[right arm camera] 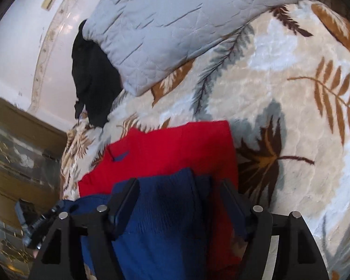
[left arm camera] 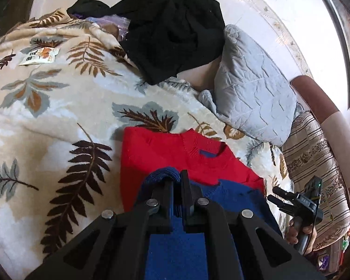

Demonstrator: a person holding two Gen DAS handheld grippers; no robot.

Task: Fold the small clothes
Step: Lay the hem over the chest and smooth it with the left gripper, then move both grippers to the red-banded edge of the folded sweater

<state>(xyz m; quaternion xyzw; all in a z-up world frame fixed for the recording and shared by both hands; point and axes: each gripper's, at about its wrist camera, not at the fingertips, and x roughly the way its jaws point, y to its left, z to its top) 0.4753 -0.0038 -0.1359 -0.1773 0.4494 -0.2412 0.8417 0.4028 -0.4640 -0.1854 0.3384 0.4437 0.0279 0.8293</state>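
Two claws (left arm camera: 176, 182) (right arm camera: 178, 194); one red-and-blue sweater (left arm camera: 156, 154)

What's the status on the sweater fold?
Left tongs shut on red and blue knit sweater. Right tongs open around its blue hem. Nothing blocking.

Sweater (left arm camera: 165, 154): flat on the blanket (left arm camera: 58, 107)
Pillow (left arm camera: 252, 88): beyond it, to the right
Heap of clothes (left arm camera: 172, 32): left of the pillow (touching it)
Packet (left arm camera: 39, 56): far left

— What lies around me? 
— A leaf-patterned blanket (left arm camera: 58, 107) covers the bed; a grey quilted pillow (left arm camera: 254, 93) rests on it, just beside a black garment heap (left arm camera: 175, 35). 
— Anything else? 
— A small packet (left arm camera: 40, 56).
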